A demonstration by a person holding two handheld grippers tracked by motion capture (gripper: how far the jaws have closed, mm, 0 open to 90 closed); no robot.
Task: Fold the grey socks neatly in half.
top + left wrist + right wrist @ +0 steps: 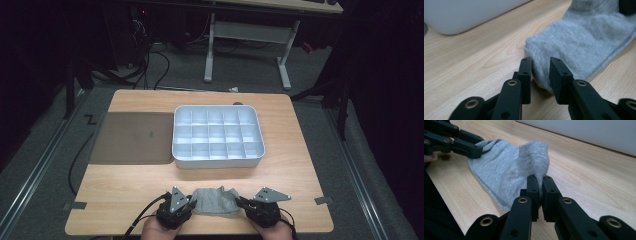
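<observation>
A soft grey sock lies crumpled on the wooden surface (near its front edge). The right gripper pinches one end tight. The left gripper has its jaws apart around the other end.

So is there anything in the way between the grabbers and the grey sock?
Nothing visible. The right gripper is pinching the sock already, and the left gripper has the sock's edge between its jaws.
</observation>
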